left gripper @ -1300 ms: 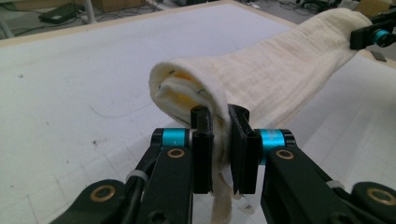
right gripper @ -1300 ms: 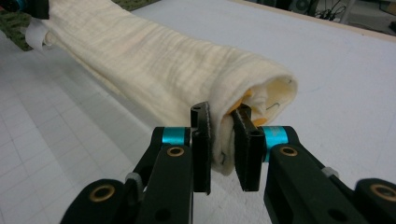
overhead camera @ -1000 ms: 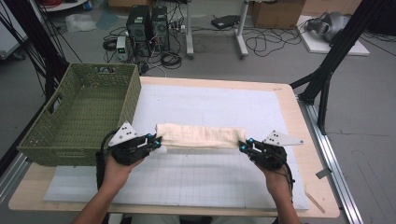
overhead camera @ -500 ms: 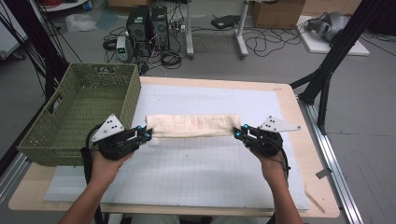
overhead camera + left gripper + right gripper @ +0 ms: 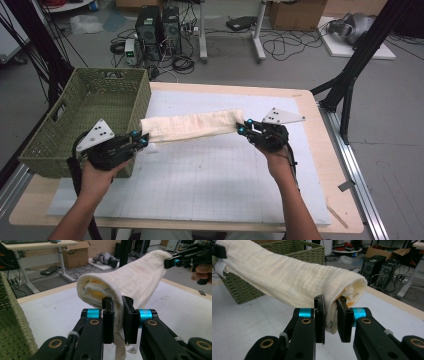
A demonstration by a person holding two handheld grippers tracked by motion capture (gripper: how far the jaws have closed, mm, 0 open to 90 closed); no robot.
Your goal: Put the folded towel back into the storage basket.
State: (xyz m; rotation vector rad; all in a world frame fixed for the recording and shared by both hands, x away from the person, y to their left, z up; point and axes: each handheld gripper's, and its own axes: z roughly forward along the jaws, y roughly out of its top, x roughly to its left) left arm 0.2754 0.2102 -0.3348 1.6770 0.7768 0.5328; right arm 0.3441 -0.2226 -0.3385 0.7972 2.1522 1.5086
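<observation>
Rolled cloth (image 5: pixel 192 126) (cream) hangs beside green basket (image 5: pixel 85 122).

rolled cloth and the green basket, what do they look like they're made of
The rolled cloth looks like soft cream cotton, maybe gauze or muslin: matte, with a fine crinkled weave and layered folds at its open end. The green basket looks woven from olive cord, possibly paper rope or plastic wicker; the look leaves that open. Its matte walls show regular rows of twisted strands and cut-out handles.
</observation>
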